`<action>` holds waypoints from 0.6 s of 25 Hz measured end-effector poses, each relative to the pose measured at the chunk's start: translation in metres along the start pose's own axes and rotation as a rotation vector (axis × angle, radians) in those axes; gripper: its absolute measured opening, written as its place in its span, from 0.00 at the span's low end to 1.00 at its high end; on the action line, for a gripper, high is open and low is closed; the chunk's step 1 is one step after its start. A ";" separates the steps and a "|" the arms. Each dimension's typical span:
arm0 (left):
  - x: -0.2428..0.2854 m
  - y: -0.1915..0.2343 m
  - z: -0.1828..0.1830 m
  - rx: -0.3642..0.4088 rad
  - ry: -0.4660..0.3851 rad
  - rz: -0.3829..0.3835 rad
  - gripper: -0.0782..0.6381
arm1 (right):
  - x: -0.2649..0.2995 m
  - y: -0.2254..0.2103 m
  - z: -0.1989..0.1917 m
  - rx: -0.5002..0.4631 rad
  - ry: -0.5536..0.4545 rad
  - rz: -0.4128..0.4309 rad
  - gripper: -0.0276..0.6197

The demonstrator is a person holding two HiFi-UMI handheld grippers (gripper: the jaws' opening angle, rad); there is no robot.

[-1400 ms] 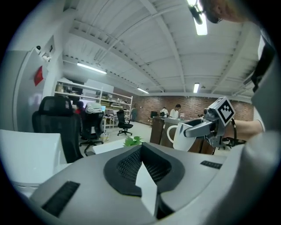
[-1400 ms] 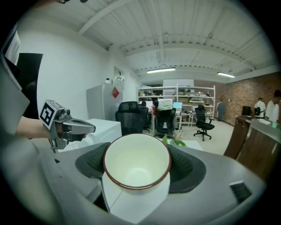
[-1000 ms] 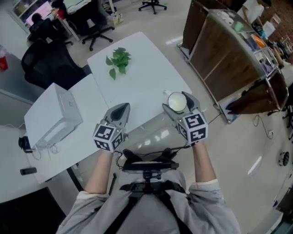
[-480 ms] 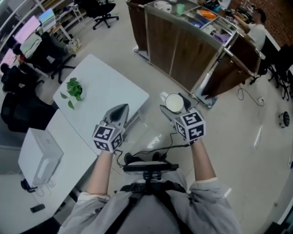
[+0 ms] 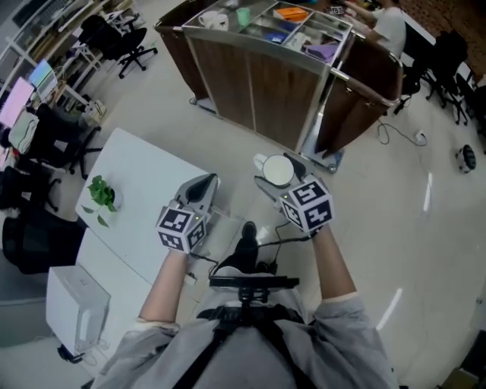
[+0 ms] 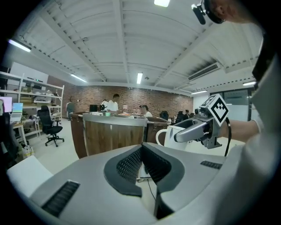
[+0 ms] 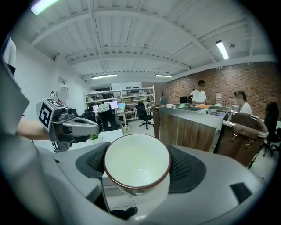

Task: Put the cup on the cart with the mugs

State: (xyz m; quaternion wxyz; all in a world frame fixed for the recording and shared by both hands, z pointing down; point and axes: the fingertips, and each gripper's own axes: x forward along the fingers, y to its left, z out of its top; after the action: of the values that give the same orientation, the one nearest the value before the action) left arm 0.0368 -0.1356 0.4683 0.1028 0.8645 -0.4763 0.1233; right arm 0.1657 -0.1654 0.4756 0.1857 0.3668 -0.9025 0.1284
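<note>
A white cup [image 7: 137, 161] with a thin dark-red rim sits between the jaws of my right gripper [image 7: 138, 169], mouth toward the camera, with the black pads pressing on both its sides. In the head view the cup [image 5: 278, 170] hangs in the air above the floor, held by the right gripper [image 5: 275, 176]. Ahead stands the wood-panelled cart [image 5: 258, 80], its metal top tray holding mugs [image 5: 215, 21] and other items. My left gripper [image 5: 202, 185] is level with the right one, shut and holding nothing; its pads [image 6: 143, 163] meet.
A white table [image 5: 140, 197] with a small green plant [image 5: 101, 199] lies at my left, with a white box [image 5: 76, 308] below it. Office chairs [image 5: 121, 42] stand at the far left. People are behind the cart [image 7: 193, 127]. A cable [image 5: 395, 129] trails on the floor at the right.
The view has swung from the white table toward the cart. The cup, which was over the table's edge, is now held over the floor, nearer the cart. The left gripper stayed shut.
</note>
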 end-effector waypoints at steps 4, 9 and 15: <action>0.048 0.014 0.014 0.014 0.009 -0.059 0.11 | 0.019 -0.033 0.013 0.015 0.005 -0.031 0.67; 0.101 0.046 0.033 0.010 0.006 -0.117 0.11 | 0.056 -0.071 0.037 0.041 0.007 -0.070 0.67; 0.151 0.078 0.057 0.022 -0.016 -0.171 0.11 | 0.086 -0.102 0.067 0.060 0.001 -0.088 0.67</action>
State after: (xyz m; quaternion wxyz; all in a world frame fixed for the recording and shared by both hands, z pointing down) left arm 0.0553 -0.3143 0.4660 0.0996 0.9041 -0.4002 0.1122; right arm 0.1651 -0.3141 0.4624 0.1807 0.4114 -0.8811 0.1473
